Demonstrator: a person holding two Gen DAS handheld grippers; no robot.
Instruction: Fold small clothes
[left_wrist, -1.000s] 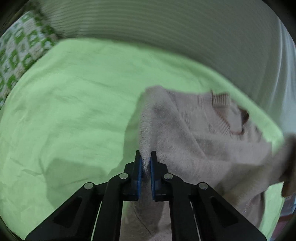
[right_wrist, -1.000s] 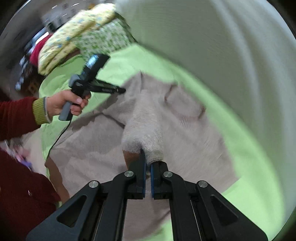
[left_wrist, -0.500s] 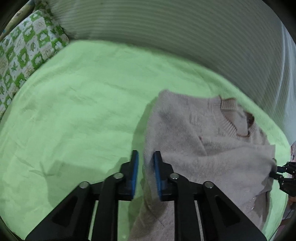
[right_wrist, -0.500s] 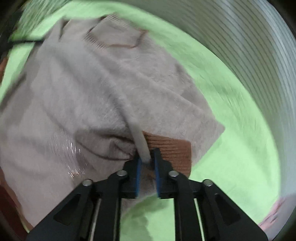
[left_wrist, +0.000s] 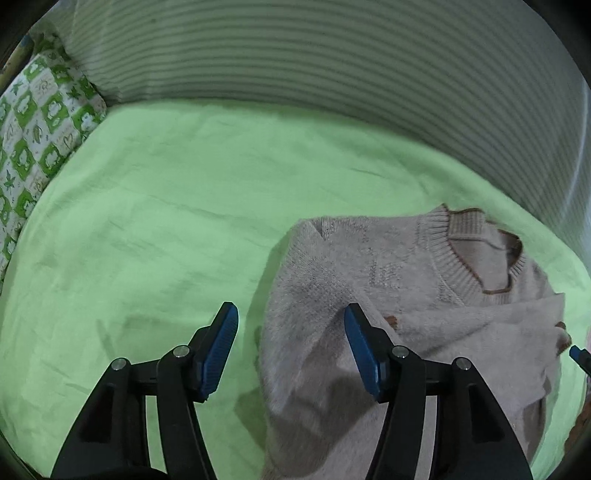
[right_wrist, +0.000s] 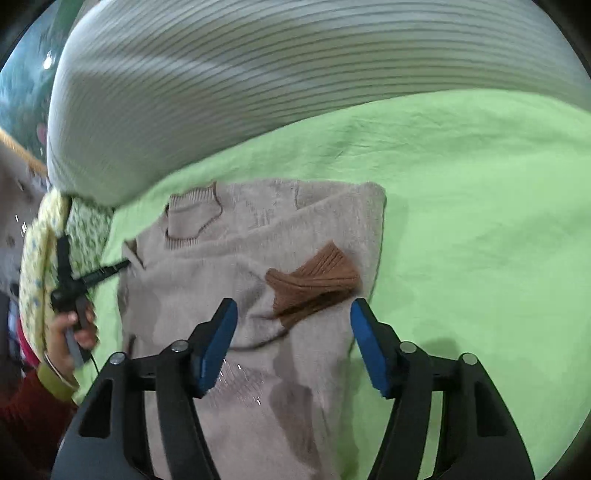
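A small beige knit sweater (left_wrist: 369, 314) lies flat on the green bedsheet (left_wrist: 166, 221), neck toward the striped bedding. Both sleeves are folded in over the body; one sleeve's brown ribbed cuff (right_wrist: 314, 277) rests on the chest. My left gripper (left_wrist: 290, 332) is open and empty, jaws wide, straddling the sweater's left edge. My right gripper (right_wrist: 291, 328) is open and empty, just above the brown cuff. The sweater also shows in the right wrist view (right_wrist: 240, 295), with the left gripper (right_wrist: 110, 269) at its far edge.
A striped grey-white duvet (left_wrist: 314, 66) bounds the far side of the bed. A green-and-white patterned pillow (left_wrist: 33, 122) lies at the left. The person's hand (right_wrist: 74, 328) and red sleeve are at the left of the right wrist view.
Both grippers held sleeves, carried them over the sweater's body, then opened and released them. The sleeves now lie folded in; both jaws stand wide open.
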